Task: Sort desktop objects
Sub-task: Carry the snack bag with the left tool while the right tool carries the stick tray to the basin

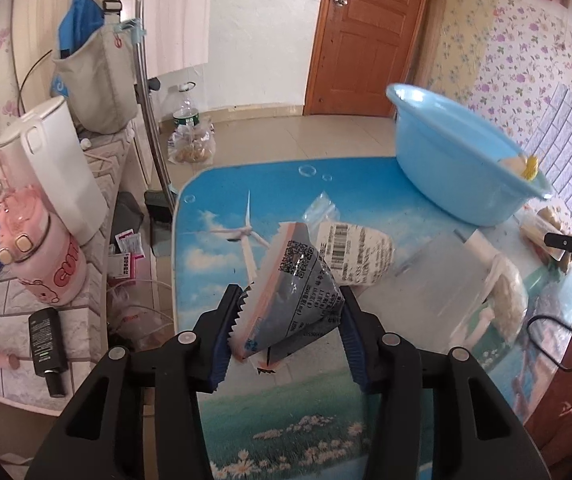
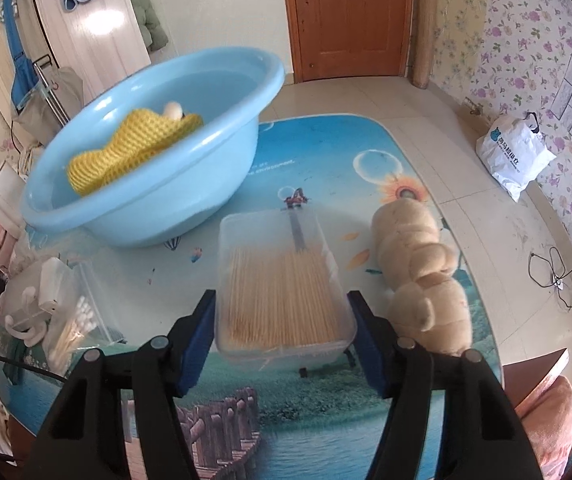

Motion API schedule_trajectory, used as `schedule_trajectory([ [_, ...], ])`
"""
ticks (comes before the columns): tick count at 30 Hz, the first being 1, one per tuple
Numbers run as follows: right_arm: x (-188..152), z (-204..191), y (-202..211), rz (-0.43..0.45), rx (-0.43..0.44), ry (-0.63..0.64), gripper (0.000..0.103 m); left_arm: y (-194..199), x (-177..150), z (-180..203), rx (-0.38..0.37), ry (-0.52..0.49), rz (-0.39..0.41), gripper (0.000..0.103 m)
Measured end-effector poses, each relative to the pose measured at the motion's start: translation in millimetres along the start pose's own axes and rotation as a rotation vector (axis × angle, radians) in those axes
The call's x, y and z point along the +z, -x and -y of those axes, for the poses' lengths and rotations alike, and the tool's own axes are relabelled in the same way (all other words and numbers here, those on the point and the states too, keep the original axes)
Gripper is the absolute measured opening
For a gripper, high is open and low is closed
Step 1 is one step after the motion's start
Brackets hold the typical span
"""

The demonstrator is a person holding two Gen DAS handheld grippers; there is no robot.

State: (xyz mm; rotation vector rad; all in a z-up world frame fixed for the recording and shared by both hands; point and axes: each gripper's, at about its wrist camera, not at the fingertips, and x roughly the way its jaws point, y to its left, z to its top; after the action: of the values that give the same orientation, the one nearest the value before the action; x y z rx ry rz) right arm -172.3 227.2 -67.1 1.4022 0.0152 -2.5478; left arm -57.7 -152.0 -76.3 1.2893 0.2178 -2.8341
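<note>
The left gripper pinches a crumpled grey-and-orange snack packet between its blue pads, the packet lifted clear of the table with its serrated edge against the left pad. Just beyond it on the scenery-printed tabletop lies a white labelled pouch with a barcode, a clear plastic bag partly under it.

The right gripper has its pads on either side of a clear plastic box that rests on the table. The left pad looks to be against the box wall, but a narrow gap shows at the right pad, so it does not read as a firm clamp. The box is filled with toothpicks lying lengthwise in a dense layer.

Just right of the box a beige plush toy lies on the tabletop. Behind and left of the box stands a light blue basin; in it sits a yellow knitted item with a small pale ball at its far end. At the table's left edge a clear container holds cotton swabs and some white pieces.

In the left wrist view the same blue basin stands at the far right of the table, the yellow knit showing over its rim.
</note>
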Motion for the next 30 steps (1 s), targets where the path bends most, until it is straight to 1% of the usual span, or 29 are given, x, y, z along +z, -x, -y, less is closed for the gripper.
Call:
schedule_trajectory([
  [2, 3.1, 1.2, 9.6, 0.023, -0.014, -0.005, 0.061, 8.2, 3.1, 2.0, -0.014, 0.008, 0.010, 0.046],
  [7, 13.0, 6.6, 35.4, 0.091, 0.008, -0.008, 0.060, 31.4, 13.0, 20.7, -0.031, -0.032, 0.062, 0.047],
  [12, 14.7, 7.2, 52.2, 0.139, 0.039, -0.016, 0.060, 42.4, 24.3, 38.8, -0.061, -0.062, 0.089, 0.047],
  [15, 15.5, 7.1, 64.5, 0.169, 0.046, -0.011, 0.060, 43.0, 28.2, 48.0, -0.063, -0.081, 0.081, 0.047],
  [17, 17.7, 9.7, 71.4, 0.192, 0.031, -0.003, 0.060, 43.0, 28.7, 53.3, -0.054, -0.093, 0.077, 0.047],
  [22, 26.3, 18.7, 91.0, 0.254, 0.024, -0.024, 0.060, 44.2, 31.2, 63.9, -0.084, -0.098, 0.071, 0.047],
  [26, 33.8, 16.7, 101.4, 0.296, 0.047, -0.017, 0.060, 45.1, 38.3, 73.6, -0.092, -0.112, 0.075, 0.047],
  [30, 38.3, 6.9, 101.4, 0.310, 0.081, 0.001, 0.060, 43.3, 47.7, 84.0, -0.125, -0.124, 0.078, 0.047],
])
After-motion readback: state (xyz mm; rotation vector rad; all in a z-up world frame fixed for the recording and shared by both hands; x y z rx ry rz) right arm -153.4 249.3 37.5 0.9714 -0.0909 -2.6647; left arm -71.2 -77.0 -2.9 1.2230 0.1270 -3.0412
